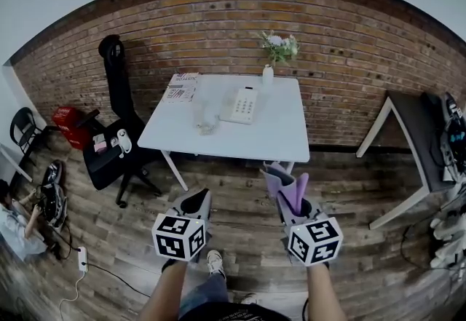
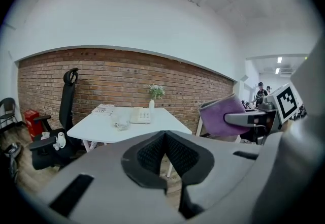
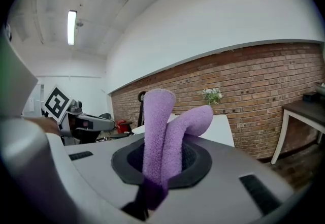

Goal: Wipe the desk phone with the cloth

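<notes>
- Head view has the person standing well back from the bench [image 1: 247,139]. The phone [image 1: 242,105] lies toward the bench's back and is untouched, so wiping has not begun.
- On the right gripper [image 1: 286,185], the fingers [image 3: 198,159] pinch the folded purple cloth [image 3: 161,134]. The left gripper [image 1: 195,201] has its fingers [image 2: 152,156] closed together with nothing between them.
- Next, I judge, comes stepping in and lowering the cloth onto the phone.
- Open floor lies ahead. A chair [image 1: 116,134] stands to the left, and a vase [image 1: 268,73] stands just behind the phone.
</notes>
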Demonstrator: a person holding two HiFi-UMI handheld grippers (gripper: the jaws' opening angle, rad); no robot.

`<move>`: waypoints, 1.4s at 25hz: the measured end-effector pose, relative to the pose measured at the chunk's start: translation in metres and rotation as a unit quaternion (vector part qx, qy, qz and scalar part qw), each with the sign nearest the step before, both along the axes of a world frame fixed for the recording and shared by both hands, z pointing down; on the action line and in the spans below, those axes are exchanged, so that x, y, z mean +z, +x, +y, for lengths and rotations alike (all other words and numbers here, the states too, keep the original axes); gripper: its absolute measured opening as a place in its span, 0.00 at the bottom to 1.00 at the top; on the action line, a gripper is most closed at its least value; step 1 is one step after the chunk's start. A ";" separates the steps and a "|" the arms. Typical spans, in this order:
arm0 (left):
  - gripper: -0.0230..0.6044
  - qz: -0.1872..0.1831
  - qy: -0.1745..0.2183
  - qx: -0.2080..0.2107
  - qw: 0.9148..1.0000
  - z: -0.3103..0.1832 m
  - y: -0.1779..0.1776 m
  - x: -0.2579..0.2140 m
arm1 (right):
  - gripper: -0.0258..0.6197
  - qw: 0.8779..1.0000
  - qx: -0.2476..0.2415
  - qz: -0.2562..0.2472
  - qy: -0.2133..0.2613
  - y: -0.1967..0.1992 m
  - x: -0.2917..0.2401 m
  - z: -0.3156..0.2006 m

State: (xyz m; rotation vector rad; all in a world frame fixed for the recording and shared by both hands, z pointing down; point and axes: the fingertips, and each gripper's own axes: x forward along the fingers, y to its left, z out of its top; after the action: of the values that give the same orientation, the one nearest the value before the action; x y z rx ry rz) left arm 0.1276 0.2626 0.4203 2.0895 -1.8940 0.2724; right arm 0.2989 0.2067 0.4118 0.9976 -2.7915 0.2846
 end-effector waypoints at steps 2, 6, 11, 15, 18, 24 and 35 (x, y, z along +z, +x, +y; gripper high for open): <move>0.04 0.001 0.000 0.000 1.000 -0.011 -0.008 0.002 | 0.11 1.000 0.006 -0.001 -0.001 -0.003 0.001 -0.012; 0.04 0.005 -0.003 0.002 1.000 -0.036 -0.030 0.005 | 0.11 1.000 0.019 0.002 -0.006 -0.015 0.003 -0.039; 0.04 0.011 -0.007 0.006 1.000 -0.079 -0.067 0.010 | 0.11 0.999 0.033 0.010 -0.016 -0.043 0.010 -0.081; 0.04 0.017 -0.015 0.013 1.000 -0.119 -0.100 0.012 | 0.11 0.998 0.048 0.019 -0.024 -0.068 0.012 -0.116; 0.04 0.019 -0.019 0.025 0.999 -0.147 -0.123 0.011 | 0.11 0.997 0.061 0.024 -0.028 -0.088 0.009 -0.138; 0.04 0.026 -0.025 0.049 0.998 -0.192 -0.160 0.014 | 0.11 0.995 0.082 0.035 -0.034 -0.125 0.008 -0.176; 0.04 0.040 -0.021 0.079 0.996 -0.248 -0.207 0.018 | 0.11 0.992 0.115 0.049 -0.032 -0.165 0.007 -0.223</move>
State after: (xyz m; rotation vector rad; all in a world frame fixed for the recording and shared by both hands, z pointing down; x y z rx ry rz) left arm -0.0792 0.0143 0.4385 2.1919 -1.6653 0.2572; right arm 0.1335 -0.0164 0.4185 1.2815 -2.5650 0.3423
